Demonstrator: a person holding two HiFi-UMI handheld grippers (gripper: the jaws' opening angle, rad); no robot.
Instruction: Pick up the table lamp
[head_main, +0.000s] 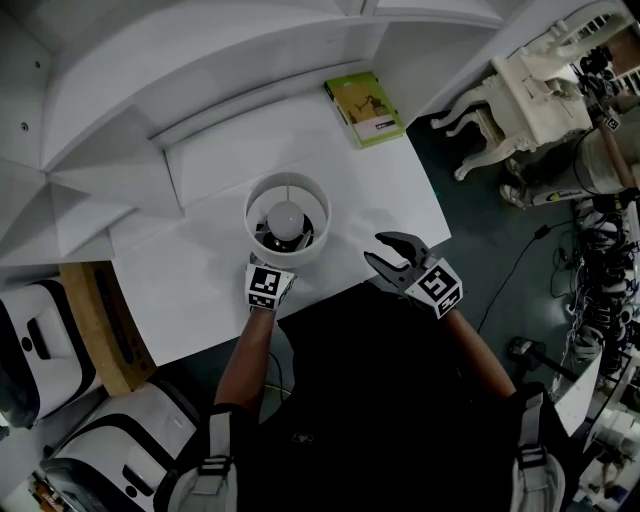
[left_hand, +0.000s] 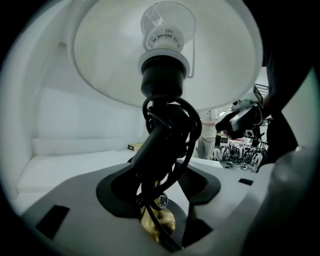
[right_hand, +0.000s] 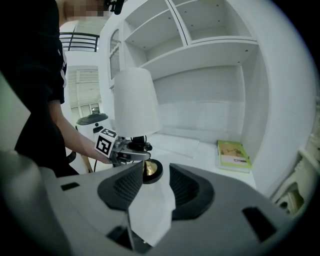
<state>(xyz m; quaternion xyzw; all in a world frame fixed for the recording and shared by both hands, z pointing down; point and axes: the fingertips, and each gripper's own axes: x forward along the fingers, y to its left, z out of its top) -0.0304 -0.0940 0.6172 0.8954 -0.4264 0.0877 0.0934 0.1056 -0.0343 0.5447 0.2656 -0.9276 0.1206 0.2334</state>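
Note:
The table lamp (head_main: 287, 215) stands on the white desk (head_main: 390, 190), its white shade seen from above with the bulb inside. My left gripper (head_main: 268, 275) reaches under the shade. In the left gripper view the black stem (left_hand: 160, 145), wrapped in cord, stands between the jaws above the brass base (left_hand: 157, 222), with a thin strip of light still showing beside the right pad. My right gripper (head_main: 378, 250) is open and empty to the right of the lamp. In its own view it faces the shade (right_hand: 134, 107) and the left gripper (right_hand: 131, 152).
A green book (head_main: 365, 108) lies at the desk's back right, under white shelves (right_hand: 210, 45). Right of the desk stand an ornate white table (head_main: 520, 90) and tangled cables (head_main: 600, 260). A wooden panel (head_main: 95, 320) and white machines (head_main: 30, 350) sit to the left.

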